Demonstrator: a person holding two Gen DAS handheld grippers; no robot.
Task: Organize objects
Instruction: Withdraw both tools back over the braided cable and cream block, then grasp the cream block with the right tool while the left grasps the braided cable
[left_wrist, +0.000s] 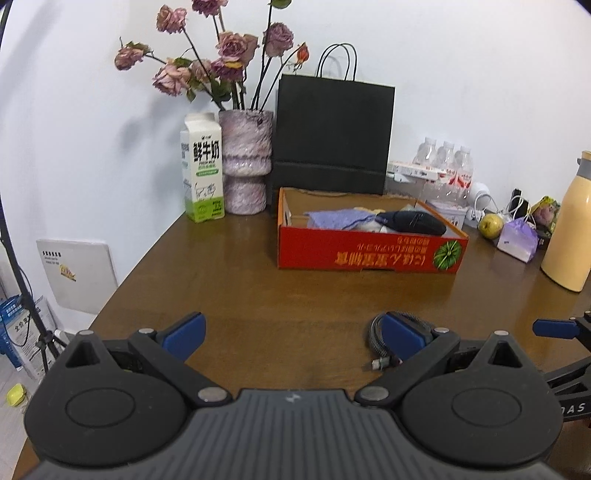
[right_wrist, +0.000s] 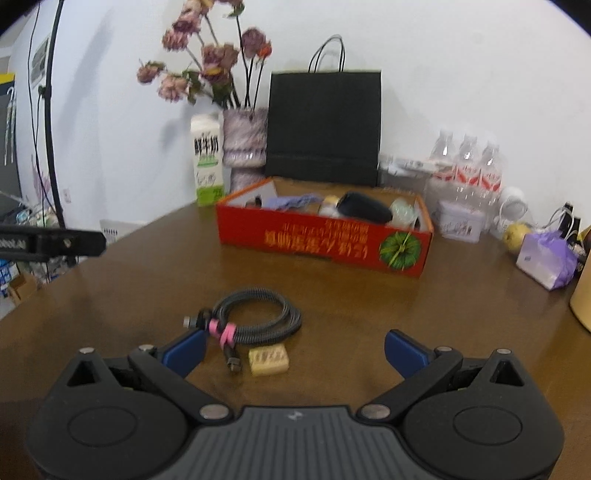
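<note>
We hold both claws low over the brown tabletop (right_wrist: 110, 295), and we take the red cardboard box (right_wrist: 325, 243) as our landmark. The left claw (left_wrist: 293, 338) has its blue-padded jaws spread wide with nothing between them, only bare wood. The right claw (right_wrist: 295, 350) is spread just as wide and grips nothing.

In front of the box, on our side of it, lies a coiled braided cable (right_wrist: 255, 317) bound with a pink tie (right_wrist: 223, 332); one plug end points toward the right claw's left finger. Touching or just beside the cable, also in front of the box, sits a small tan block (right_wrist: 268, 360), perhaps an eraser; we cannot read its printing. Both lie between the right claw's fingers and slightly ahead of them.

Inside the box we see a purple cloth (left_wrist: 338, 218) and a black pouch (left_wrist: 413, 221), with smaller items we cannot make out. Behind the box stands a black paper bag (left_wrist: 332, 129). Left of the box stand a milk carton (left_wrist: 202, 170) and a mottled vase (left_wrist: 245, 162) of dried roses (left_wrist: 221, 55). Right of the box are shrink-wrapped water bottles (right_wrist: 467, 166), a yellow-green fruit (left_wrist: 490, 223), a lilac packet (left_wrist: 517, 242) and a cream-coloured flask (left_wrist: 570, 225).
</note>
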